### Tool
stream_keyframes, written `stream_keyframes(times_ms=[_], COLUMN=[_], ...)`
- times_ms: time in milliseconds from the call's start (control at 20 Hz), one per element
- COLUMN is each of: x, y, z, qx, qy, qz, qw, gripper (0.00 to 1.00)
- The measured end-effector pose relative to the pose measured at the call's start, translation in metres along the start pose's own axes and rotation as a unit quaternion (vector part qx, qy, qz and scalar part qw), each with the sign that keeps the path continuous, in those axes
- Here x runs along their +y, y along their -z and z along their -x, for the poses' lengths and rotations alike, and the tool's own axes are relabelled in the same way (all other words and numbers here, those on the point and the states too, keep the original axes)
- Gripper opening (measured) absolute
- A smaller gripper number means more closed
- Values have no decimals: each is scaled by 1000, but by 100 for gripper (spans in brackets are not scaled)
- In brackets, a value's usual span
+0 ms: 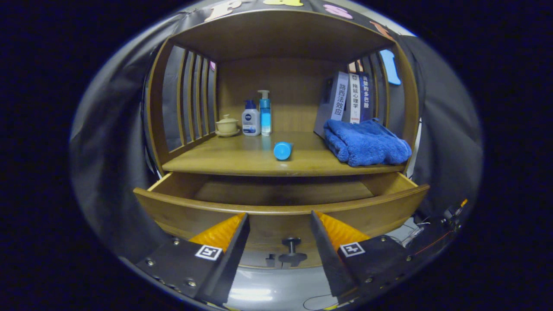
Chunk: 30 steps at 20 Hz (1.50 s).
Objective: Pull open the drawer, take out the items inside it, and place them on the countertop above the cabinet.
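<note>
black cloth hangs all round the booth, and a wooden cabinet with slatted sides stands square ahead. its worktop carries a folded blue towel at the right, upright books behind it, and two pump bottles beside a small lidded cup near the back left. a blue bottle lies on its side near the front edge. below, the drawer is pulled open, and what shows of its floor is bare wood. its dark knob sits between the fingers of the gripper, which are spread apart, holding nothing.
</note>
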<state>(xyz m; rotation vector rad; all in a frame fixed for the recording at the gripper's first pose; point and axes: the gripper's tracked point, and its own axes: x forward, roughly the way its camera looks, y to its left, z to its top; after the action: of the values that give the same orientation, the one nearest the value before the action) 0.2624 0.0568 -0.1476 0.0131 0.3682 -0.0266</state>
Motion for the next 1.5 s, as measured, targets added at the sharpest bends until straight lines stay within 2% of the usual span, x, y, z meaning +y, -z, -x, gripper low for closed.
stream_keyframes(times_ms=[950, 1000, 1100, 1200, 1300, 1350, 1450, 1500], x=[5, 0, 1, 5, 36, 42, 29, 29], y=[-27, -26, -25, -25, -13, -4, 9, 15], z=[-61, -63, -62, -60, -48, -43, -32, -18], qx=[-5, -9, -19, -22, 6, 23, 44, 47], qy=[-6, 6, 0, -21, -115, -131, -133, -141], qz=[-20, -20, -20, -31, -43, -36, 9, 29], qw=[1000, 1000, 1000, 999, 992, 990, 990, 988], gripper=[83, 83, 77, 77, 69, 65, 61, 54])
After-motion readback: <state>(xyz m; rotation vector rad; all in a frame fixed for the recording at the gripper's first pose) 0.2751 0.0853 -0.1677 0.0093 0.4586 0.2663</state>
